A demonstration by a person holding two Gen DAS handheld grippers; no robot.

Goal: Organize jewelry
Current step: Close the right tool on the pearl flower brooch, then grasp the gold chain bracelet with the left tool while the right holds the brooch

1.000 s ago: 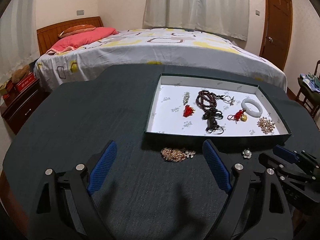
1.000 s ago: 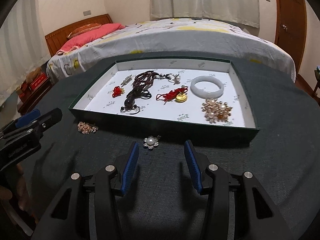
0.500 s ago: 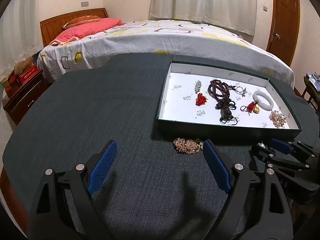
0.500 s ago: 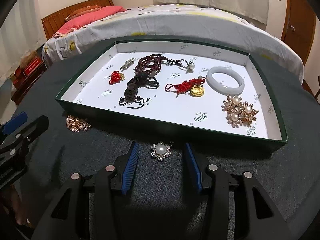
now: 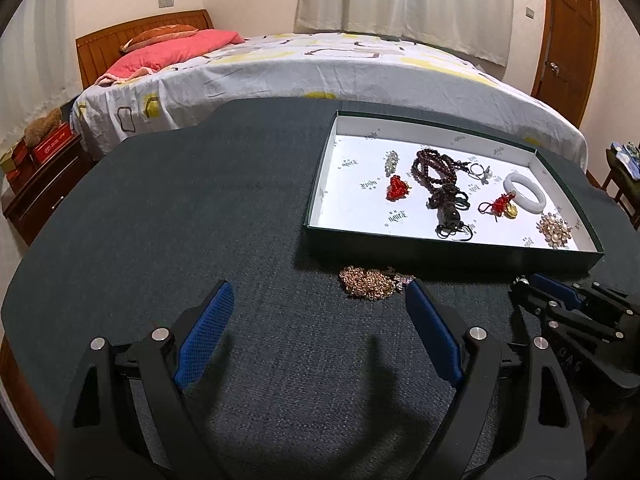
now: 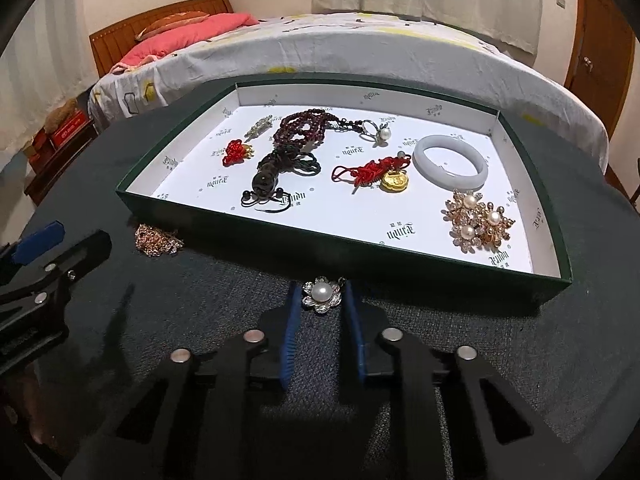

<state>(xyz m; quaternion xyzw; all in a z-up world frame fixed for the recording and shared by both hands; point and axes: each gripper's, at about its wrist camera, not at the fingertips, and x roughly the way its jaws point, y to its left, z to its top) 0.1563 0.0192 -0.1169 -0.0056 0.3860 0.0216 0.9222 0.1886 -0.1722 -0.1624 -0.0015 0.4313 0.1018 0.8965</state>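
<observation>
**Closing in on the pearl brooch**

My right gripper (image 6: 320, 300) has narrowed around the silver flower brooch with a pearl centre (image 6: 321, 294), low centre on the dark surface (image 6: 520, 360), just short of the green tray (image 6: 280, 240); half a second ago it stood wider. My left gripper (image 5: 320, 300) gapes wide beside the gold chain heap (image 5: 366, 283).

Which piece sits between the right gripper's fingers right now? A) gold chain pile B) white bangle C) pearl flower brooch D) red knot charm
C: in the right wrist view the pearl flower brooch lies on the dark table between the two blue pads of the right gripper, just outside the tray; the pads look close to it, but contact is unclear.
</observation>
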